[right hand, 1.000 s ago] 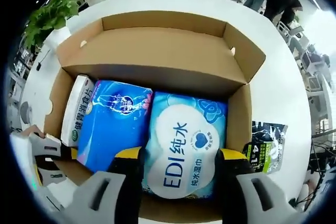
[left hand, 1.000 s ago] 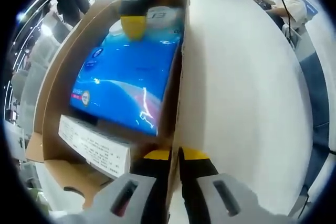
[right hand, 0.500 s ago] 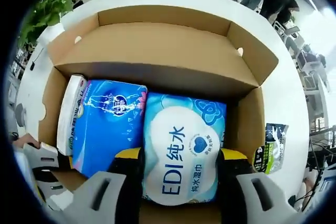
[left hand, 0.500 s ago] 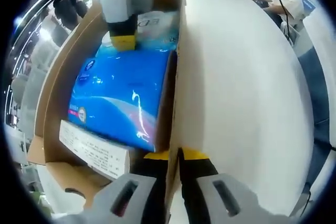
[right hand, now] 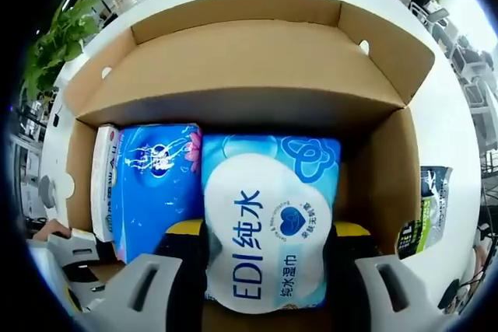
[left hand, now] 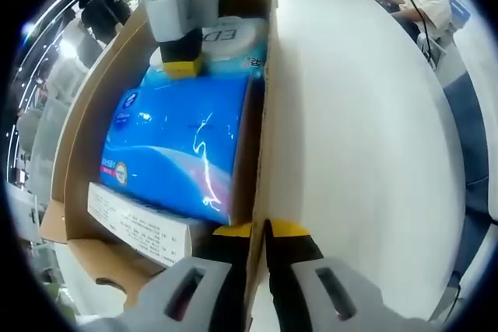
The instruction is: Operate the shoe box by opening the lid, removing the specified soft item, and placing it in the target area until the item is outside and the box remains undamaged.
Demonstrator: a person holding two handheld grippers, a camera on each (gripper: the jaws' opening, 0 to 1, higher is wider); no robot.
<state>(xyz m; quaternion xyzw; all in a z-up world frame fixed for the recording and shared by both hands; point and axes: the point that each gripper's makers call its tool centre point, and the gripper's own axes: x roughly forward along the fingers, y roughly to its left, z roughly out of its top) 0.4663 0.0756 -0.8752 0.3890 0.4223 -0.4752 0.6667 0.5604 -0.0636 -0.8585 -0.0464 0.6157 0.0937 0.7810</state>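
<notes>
Wipes first: the pale blue EDI wet-wipe pack (right hand: 268, 231) lies at the right end of the open shoe box (right hand: 233, 68), just beside a darker blue pack (right hand: 156, 184) with a slim white carton (right hand: 103, 180) at the far left. Our right gripper (right hand: 264, 258) stands wide, its yellow-tipped jaws straddling the wipe pack's near end; whether the pads are pressing on it yet, we cannot tell. Our left gripper (left hand: 259, 231) is closed narrow on the box's side wall, which should keep the box from sliding.

We judge the wipe pack soft and squashy, with slick film that may slip, and some weight from its damp contents. A hold across its width near the middle, pinching the body and not a loose edge, looks safest. A lift straight up would spare the cardboard walls. The lid flap already stands open behind the contents.
</notes>
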